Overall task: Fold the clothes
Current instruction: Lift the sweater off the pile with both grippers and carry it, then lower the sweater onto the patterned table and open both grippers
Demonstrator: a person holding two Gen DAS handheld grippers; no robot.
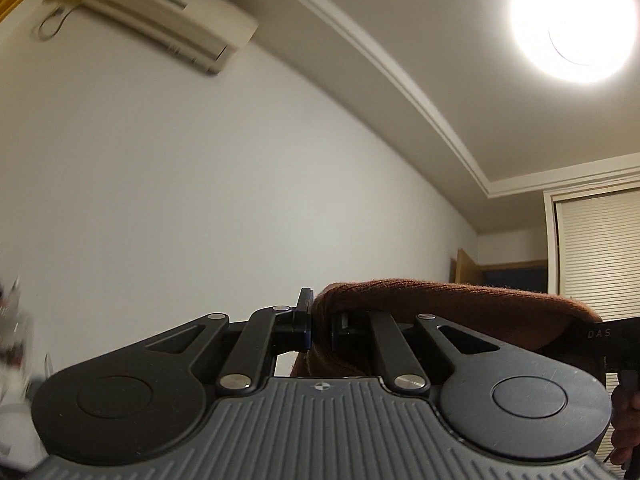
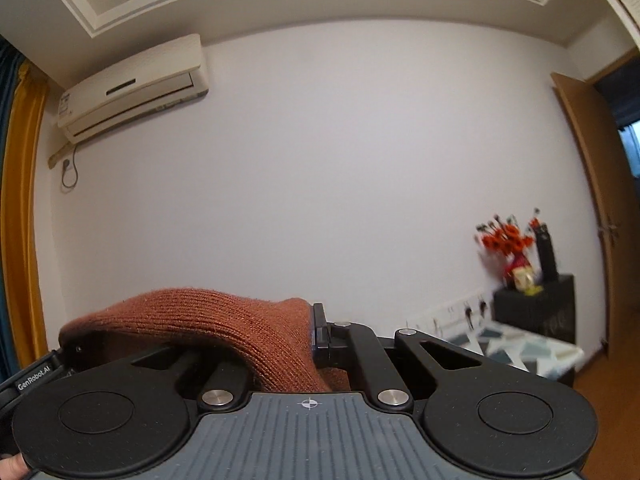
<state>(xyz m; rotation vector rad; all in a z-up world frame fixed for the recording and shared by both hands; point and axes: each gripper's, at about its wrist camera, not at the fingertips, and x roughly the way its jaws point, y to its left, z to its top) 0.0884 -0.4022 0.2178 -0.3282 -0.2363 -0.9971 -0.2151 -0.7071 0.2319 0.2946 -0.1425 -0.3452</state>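
Both grippers, left gripper and right gripper, have fingers clamped on the rust knit sweater.

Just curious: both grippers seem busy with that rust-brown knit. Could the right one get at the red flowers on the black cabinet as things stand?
Probably not. The right gripper is shut on the brown knit, and the red flowers stand apart, far off by the wall.

Sweater between left tongs, draped rightward.
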